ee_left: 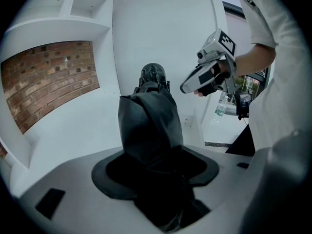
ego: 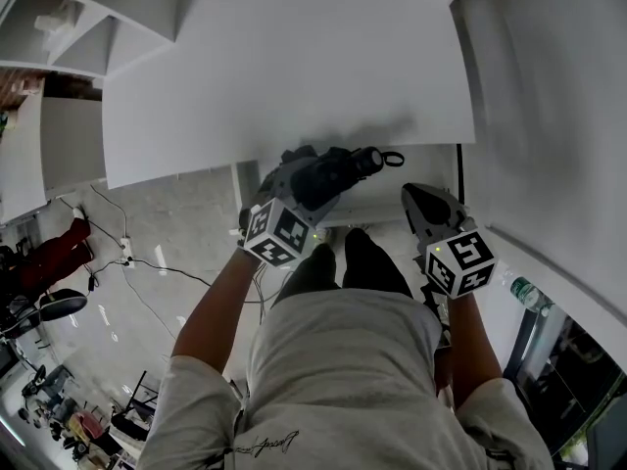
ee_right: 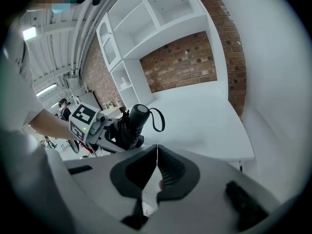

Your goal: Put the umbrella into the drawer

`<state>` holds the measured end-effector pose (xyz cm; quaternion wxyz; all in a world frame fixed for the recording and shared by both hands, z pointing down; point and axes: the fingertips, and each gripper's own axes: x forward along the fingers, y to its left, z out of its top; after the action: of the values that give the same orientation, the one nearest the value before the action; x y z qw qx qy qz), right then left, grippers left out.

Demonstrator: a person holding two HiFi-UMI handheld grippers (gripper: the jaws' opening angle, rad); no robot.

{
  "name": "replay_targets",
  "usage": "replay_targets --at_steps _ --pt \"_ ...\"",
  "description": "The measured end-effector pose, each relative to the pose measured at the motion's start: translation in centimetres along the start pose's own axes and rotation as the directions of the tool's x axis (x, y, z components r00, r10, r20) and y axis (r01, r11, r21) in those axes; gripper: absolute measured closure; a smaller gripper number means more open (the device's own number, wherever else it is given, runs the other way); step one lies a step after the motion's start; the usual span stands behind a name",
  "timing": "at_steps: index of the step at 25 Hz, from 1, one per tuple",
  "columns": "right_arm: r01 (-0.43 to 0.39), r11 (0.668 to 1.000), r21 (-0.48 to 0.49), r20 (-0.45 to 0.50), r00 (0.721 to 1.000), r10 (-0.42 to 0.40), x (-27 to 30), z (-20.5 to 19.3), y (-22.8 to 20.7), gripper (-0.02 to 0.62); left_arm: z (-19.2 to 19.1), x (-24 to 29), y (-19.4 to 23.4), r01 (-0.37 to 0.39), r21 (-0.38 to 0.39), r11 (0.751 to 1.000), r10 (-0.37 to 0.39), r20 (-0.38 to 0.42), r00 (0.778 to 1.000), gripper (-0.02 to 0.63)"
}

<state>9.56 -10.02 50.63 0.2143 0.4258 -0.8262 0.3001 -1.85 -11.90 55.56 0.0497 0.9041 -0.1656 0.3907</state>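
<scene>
A folded black umbrella (ego: pixel 333 172) lies between the jaws of my left gripper (ego: pixel 309 179), which is shut on its fabric body. Its round handle and wrist strap (ego: pixel 390 159) point at the near edge of the white tabletop (ego: pixel 294 67). The left gripper view shows the umbrella (ee_left: pixel 151 126) filling the jaws of that gripper (ee_left: pixel 156 165), handle end away from the camera. My right gripper (ego: pixel 419 199) hangs just right of the umbrella, apart from it. In its own view my right gripper (ee_right: pixel 157 150) is shut, tips touching with nothing between them, and the umbrella (ee_right: pixel 134 121) is at left. No open drawer shows.
A white panel (ego: pixel 387 209) sits under the tabletop's edge. A white wall rises at the right, with a black cable (ego: pixel 458 169) beside it. White shelves (ego: pixel 59 27) and a brick wall (ee_left: pixel 48 82) stand at the left. A plastic bottle (ego: pixel 524 292) stands low right. Cables (ego: pixel 147 267) lie on the floor.
</scene>
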Motion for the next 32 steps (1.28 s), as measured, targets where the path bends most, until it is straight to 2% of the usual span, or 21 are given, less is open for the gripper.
replay_targets --at_steps 13,24,32 --pt "0.005 1.000 0.002 -0.038 0.999 -0.005 -0.2 -1.4 -0.2 0.568 -2.9 2.3 -1.5 0.065 0.055 0.996 -0.060 -0.094 0.994 0.330" --pt "-0.007 1.000 0.015 -0.055 0.998 0.008 0.3 -2.1 -0.5 0.568 -5.1 4.1 -1.9 0.100 0.070 0.993 -0.086 -0.176 0.981 0.328" --pt "-0.006 1.000 0.029 -0.065 0.998 0.008 0.4 -2.6 -0.8 0.568 -6.3 5.1 -1.9 0.120 0.076 0.990 -0.102 -0.208 0.973 0.328"
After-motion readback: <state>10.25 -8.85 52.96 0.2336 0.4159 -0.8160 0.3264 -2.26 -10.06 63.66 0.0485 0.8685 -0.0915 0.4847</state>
